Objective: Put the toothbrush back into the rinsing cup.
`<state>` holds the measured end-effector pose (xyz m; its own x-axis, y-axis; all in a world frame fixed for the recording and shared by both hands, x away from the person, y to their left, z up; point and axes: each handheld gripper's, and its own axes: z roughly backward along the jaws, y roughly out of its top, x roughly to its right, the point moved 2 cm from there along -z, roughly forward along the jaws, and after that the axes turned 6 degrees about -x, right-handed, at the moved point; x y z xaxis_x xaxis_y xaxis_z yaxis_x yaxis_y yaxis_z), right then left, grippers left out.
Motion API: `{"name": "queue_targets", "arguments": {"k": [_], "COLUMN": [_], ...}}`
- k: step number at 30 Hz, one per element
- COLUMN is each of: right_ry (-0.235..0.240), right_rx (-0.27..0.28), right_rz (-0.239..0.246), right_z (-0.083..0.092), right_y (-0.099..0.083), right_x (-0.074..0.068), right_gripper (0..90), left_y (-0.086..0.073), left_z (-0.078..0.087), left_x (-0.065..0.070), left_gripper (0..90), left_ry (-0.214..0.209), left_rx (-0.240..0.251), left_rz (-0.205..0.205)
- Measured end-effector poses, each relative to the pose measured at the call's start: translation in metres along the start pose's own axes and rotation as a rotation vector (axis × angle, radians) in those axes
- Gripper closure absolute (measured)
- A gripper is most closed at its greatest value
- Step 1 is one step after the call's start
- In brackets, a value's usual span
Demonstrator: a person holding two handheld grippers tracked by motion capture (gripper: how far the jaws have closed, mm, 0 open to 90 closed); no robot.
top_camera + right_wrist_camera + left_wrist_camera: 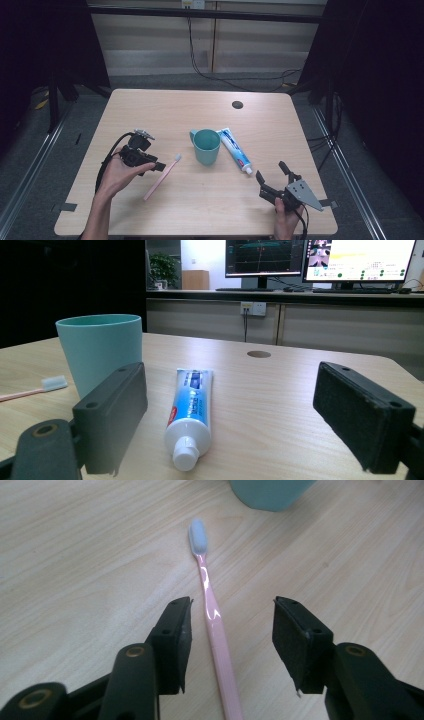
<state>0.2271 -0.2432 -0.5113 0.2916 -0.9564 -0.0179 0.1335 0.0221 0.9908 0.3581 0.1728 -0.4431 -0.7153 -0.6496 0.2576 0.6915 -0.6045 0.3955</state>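
- The left claw [232, 630] is wide open over the pink toothbrush [212, 620], which lies flat on the counter [200, 200].
- The right claw [230, 420] is wide open, facing the toothpaste tube [190, 410] beside the teal cup [100, 352].

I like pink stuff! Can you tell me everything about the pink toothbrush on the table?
The toothbrush has a slim, glossy pink handle that looks like plastic and a small head of pale whitish bristles. It lies flat on the wooden table, head pointing toward the teal cup without touching it. The left gripper is open, one jaw on each side of the handle, not pinching it. Only the table touches it.
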Motion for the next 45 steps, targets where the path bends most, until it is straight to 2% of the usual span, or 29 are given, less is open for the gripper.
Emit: {"name": "queue_targets", "arguments": {"k": [4,6,10,11,14,17,19,23,28,32,34,38,42,45], "right_ry": [-0.006,-0.007,-0.007,-0.008,-0.008,-0.008,-0.009,-0.009,-0.008,-0.008,-0.009,-0.008,-0.007,-0.006], "right_rx": [-0.003,0.000,-0.001,0.000,0.000,-0.001,0.001,0.001,0.002,0.003,0.003,0.002,0.002,0.002], "right_rz": [0.001,0.000,-0.002,-0.001,-0.002,0.000,0.000,-0.001,-0.002,-0.003,-0.001,-0.001,-0.001,0.001], "right_z": [0.000,0.000,0.000,0.000,0.000,0.000,0.000,0.000,0.000,0.000,0.000,0.000,0.000,0.000], "right_y": [0.000,0.000,0.000,0.000,0.000,0.000,0.000,0.000,0.000,0.000,0.000,0.000,0.000,0.000], "right_x": [0.000,0.000,0.000,0.000,0.000,0.000,0.000,0.000,0.000,0.000,0.000,0.000,0.000,0.000], "right_gripper": [13.4,13.4,13.4,13.4,13.4,13.4,13.4,13.4,13.4,13.4,13.4,13.4,13.5,13.5], "left_y": [0.003,0.004,0.005,0.005,0.005,0.006,0.005,0.005,0.005,0.005,0.005,0.006,0.008,0.009], "left_z": [-0.004,-0.006,-0.012,-0.017,-0.020,-0.025,-0.028,-0.031,-0.034,-0.036,-0.042,-0.050,-0.052,-0.052], "left_x": [0.001,0.001,0.000,0.000,0.000,0.001,0.000,-0.003,-0.004,-0.004,-0.004,-0.003,-0.006,-0.003], "left_gripper": [48.8,48.7,48.0,48.0,47.6,44.7,43.7,44.7,44.6,48.0,49.5,51.1,52.6,55.7], "left_ry": [0.002,0.022,0.037,0.039,0.044,0.046,0.052,0.026,0.025,0.030,0.045,0.042,0.053,0.061], "left_rx": [-0.028,-0.050,-0.080,-0.106,-0.118,-0.132,-0.170,-0.180,-0.198,-0.214,-0.229,-0.261,-0.265,-0.283], "left_rz": [-0.006,-0.015,-0.002,0.001,0.005,-0.006,-0.017,-0.018,-0.018,-0.019,-0.019,-0.029,-0.018,-0.036]}}
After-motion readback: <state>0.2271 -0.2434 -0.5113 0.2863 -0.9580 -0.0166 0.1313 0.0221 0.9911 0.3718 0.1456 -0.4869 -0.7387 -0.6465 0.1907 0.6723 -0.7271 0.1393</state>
